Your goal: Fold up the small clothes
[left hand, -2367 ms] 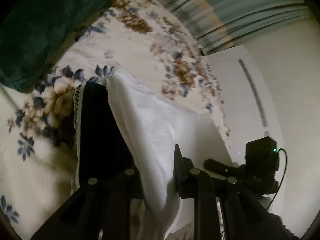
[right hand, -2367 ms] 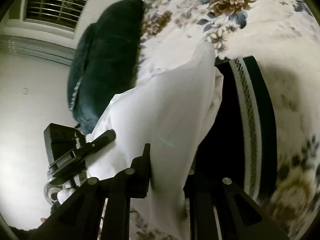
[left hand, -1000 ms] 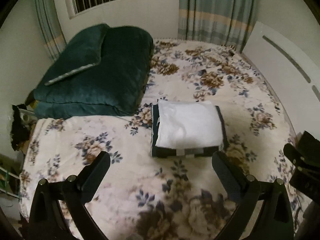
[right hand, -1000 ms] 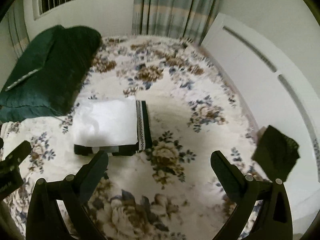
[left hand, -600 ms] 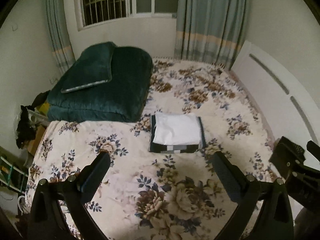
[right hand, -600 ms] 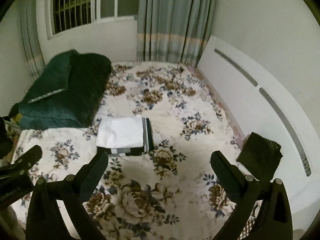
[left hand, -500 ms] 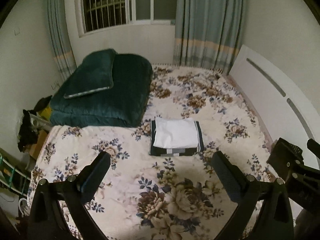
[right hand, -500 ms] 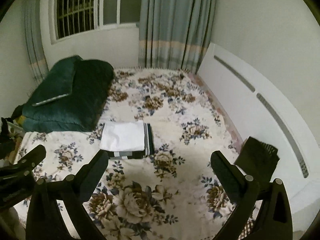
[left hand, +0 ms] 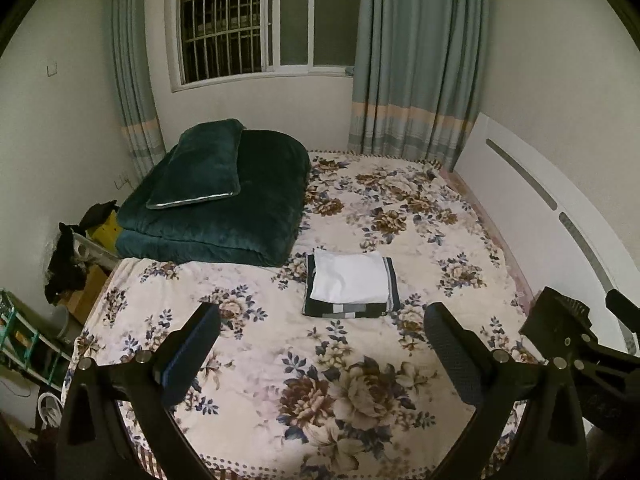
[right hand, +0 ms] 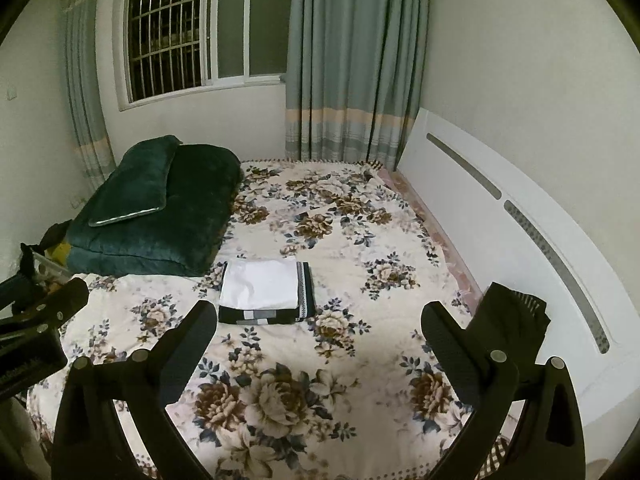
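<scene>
- We see a floral bed [left hand: 280, 360] (landmark); folded white garment [left hand: 348, 282] atop dark garment [left hand: 344, 310] mid-bed, green quilt [left hand: 224, 208] behind-left.
- Left gripper [left hand: 320, 344] and right gripper [right hand: 318, 340] spread wide, empty, above the bed's near edge.

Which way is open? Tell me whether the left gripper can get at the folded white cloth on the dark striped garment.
Probably yes: the left gripper is open, holds nothing, and only bare floral bedspread lies before the folded white cloth.

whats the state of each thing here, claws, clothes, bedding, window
left claw: open, empty
right claw: open, empty
white folded garment: folded flat, atop the dark one
dark striped-edge folded garment: folded, on floral bedspread
dark green quilt: folded, green pillow on top
barred window: curtains drawn aside
</scene>
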`<action>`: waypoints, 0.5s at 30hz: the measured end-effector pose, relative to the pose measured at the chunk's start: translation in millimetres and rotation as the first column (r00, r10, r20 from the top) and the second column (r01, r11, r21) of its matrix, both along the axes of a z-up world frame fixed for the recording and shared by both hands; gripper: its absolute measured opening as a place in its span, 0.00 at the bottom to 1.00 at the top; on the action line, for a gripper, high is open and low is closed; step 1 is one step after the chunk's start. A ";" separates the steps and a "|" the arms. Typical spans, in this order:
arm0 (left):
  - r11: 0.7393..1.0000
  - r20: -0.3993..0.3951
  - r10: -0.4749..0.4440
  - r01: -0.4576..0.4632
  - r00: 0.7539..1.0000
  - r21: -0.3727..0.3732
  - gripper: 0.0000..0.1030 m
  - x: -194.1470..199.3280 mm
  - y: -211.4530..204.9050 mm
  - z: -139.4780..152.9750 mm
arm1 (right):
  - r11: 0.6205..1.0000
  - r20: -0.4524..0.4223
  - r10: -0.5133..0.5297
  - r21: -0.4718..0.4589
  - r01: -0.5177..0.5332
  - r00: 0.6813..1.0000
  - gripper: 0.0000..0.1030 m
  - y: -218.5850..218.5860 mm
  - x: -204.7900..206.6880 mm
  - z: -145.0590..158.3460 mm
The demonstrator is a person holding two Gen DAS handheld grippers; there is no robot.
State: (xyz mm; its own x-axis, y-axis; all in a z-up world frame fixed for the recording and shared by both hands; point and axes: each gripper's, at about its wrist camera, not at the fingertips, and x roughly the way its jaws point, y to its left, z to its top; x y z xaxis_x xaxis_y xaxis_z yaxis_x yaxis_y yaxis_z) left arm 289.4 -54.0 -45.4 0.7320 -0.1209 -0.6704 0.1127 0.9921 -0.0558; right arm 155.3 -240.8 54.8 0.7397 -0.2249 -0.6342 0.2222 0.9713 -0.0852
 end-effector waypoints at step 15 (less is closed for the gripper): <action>0.999 0.024 0.035 -0.035 0.999 0.010 1.00 -23.1 -1.1 15.2 | 0.999 0.003 0.049 0.018 -0.049 0.999 1.00 -2.9 -15.0 15.5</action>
